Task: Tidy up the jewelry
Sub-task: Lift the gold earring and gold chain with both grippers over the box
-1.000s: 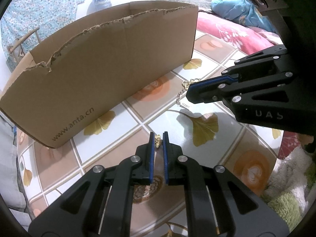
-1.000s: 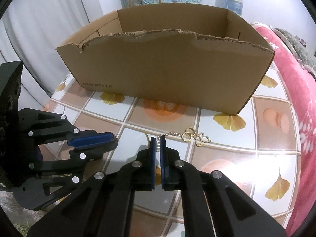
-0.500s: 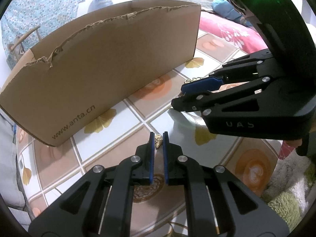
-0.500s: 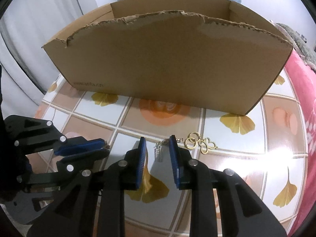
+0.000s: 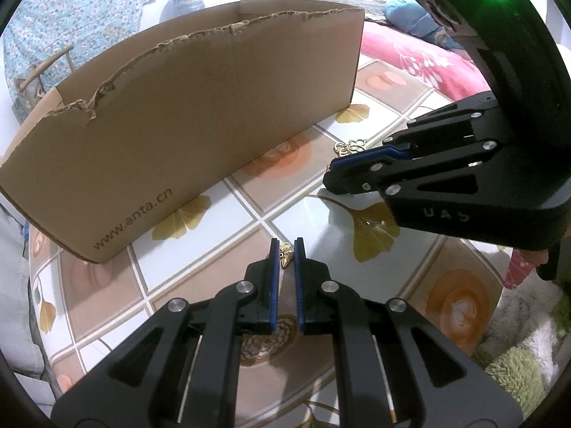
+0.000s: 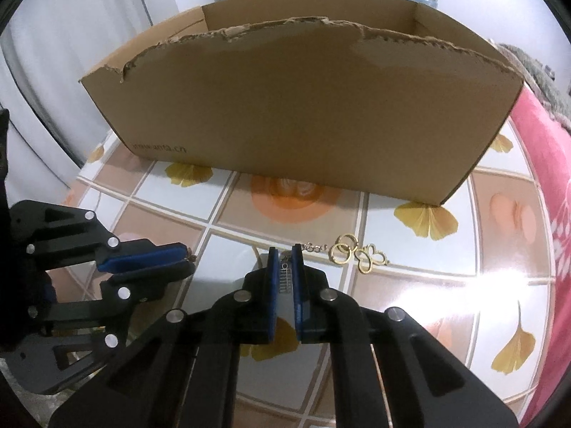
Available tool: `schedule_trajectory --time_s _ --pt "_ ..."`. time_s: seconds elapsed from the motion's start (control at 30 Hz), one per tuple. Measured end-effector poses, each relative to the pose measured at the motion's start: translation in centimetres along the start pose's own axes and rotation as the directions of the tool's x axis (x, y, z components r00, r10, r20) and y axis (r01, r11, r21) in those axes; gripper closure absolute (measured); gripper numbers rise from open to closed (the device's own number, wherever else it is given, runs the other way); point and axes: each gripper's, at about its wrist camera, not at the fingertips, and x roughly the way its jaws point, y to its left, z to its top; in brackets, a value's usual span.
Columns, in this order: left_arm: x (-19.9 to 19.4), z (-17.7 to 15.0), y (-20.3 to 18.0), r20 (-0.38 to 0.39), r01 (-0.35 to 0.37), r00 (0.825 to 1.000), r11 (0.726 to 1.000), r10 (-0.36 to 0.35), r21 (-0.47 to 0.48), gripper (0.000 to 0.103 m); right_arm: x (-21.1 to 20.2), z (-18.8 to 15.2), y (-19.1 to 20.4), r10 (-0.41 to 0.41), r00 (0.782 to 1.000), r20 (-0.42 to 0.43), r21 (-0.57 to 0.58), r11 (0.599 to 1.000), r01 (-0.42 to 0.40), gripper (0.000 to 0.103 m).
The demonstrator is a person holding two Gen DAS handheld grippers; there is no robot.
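Note:
My left gripper (image 5: 286,246) is shut on a small gold butterfly charm (image 5: 285,254) just above the tiled tabletop (image 5: 228,246). My right gripper (image 6: 285,254) is closing its jaws, and the blue pads press a silver comb-shaped charm (image 6: 284,276). A short chain (image 6: 314,248) leads from that charm to gold rings and a gold clover piece (image 6: 358,254) lying on the table. In the left wrist view the right gripper (image 5: 330,174) hovers at the right, with the gold rings (image 5: 351,147) behind it. The left gripper (image 6: 189,258) shows at the left of the right wrist view.
A large open cardboard box (image 6: 303,114) with a torn top edge stands just behind both grippers. A pink blanket (image 6: 549,214) borders the table on the right, and a green fluffy cloth (image 5: 528,374) lies at the near right edge.
My right gripper opened around the silver charm half a second ago and has shut on it again, a little nearer the box. The left gripper kept still with the butterfly charm.

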Motion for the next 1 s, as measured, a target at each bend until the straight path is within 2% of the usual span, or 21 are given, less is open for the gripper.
schedule_trajectory --time_s 0.4,0.7,0.9,1.0 --pt "-1.4 0.2 -0.4 0.029 -0.012 1.000 1.000 0.012 0.007 0.096 -2.9 -0.6 -0.3 0.005 0.999 0.050 -0.003 1.000 -0.005 0.096" --pt "-5.0 1.6 -0.9 0.109 -0.038 0.993 0.999 0.035 0.022 0.096 -7.3 0.5 0.2 0.027 0.991 0.134 -0.019 1.000 -0.024 0.096" --pt "-9.1 4.3 -0.5 0.216 -0.039 0.976 0.998 0.030 0.041 0.096 -10.6 3.4 1.2 0.070 0.969 0.236 -0.049 0.997 -0.060 0.095" --pt "-10.8 6.3 0.1 0.279 -0.071 0.959 0.995 0.050 0.065 0.096 -12.1 5.5 1.4 0.088 0.951 0.297 -0.074 0.995 -0.069 0.096"
